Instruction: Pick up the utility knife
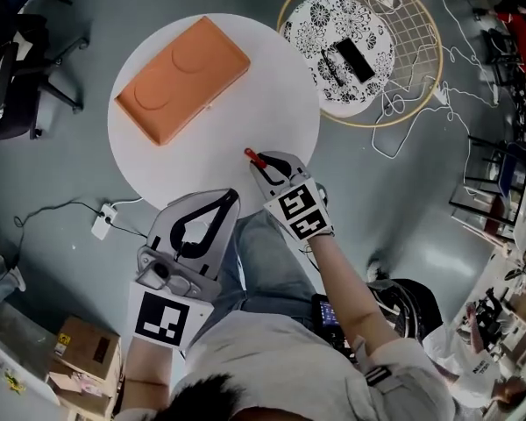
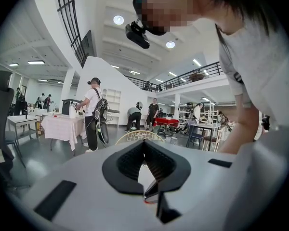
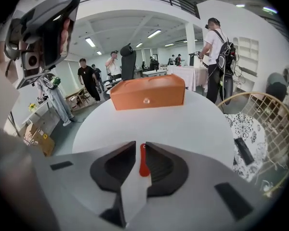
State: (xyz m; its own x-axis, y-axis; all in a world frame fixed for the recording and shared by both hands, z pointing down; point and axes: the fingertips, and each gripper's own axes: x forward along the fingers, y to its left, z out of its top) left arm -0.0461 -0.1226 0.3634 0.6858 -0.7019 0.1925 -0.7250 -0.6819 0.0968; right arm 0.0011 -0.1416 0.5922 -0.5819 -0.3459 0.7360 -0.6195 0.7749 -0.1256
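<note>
Table top [image 1: 245, 103]: matt white, smooth. Orange box [image 1: 182, 79]: matt, looks plastic. Utility knife [image 3: 143, 167]: glossy red plastic. Right gripper [image 3: 140, 146]: smooth grey plastic shell, ribbed matt black pads [image 3: 159, 165]. Wire basket [image 1: 408, 24]: gold-coloured metal.

I can read no text, number or brand in any view. The cubes on the left gripper [image 1: 234, 195] and the right gripper [image 1: 265, 167] carry only black-and-white square patterns, with no letters or digits. The box [image 1: 83, 347] on the floor has a small yellow sticker with print too small for me to read. The lit screen [image 1: 327, 314] at the person's waist is also too small and blurred to read.
</note>
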